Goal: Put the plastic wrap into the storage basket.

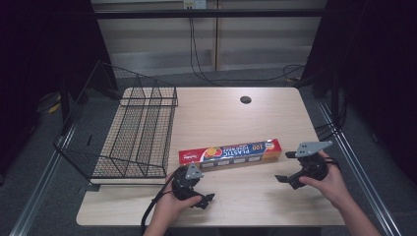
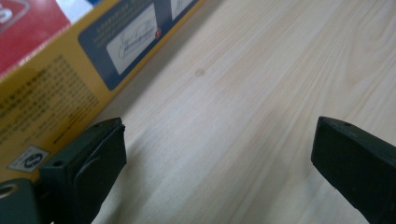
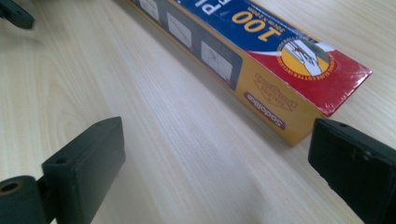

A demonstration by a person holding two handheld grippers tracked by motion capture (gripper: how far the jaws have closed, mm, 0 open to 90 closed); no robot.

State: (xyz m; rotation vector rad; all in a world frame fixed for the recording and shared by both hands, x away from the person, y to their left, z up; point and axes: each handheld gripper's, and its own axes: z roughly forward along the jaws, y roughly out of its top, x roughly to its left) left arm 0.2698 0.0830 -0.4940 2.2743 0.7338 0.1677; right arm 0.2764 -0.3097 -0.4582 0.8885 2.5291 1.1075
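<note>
A long box of plastic food bags (image 1: 231, 151), red, blue and yellow, lies flat across the wooden table (image 1: 236, 118) near its front. My left gripper (image 1: 204, 189) is just in front of the box's left end, open, with bare tabletop between its jaws. In the left gripper view the box (image 2: 46, 70) runs past the left jaw of that gripper (image 2: 219, 154). My right gripper (image 1: 286, 166) is by the box's right end, open and holding nothing. In the right gripper view the box's end (image 3: 280, 70) lies just ahead of the right jaw of this gripper (image 3: 217, 158).
A black wire basket (image 1: 147, 103) stands on the table's left side, tilted, its near edge close to the box's left end. A dark round hole (image 1: 245, 100) sits at the table's far middle. One jaw of the left gripper (image 3: 14, 14) peeks into the right gripper view's top left corner.
</note>
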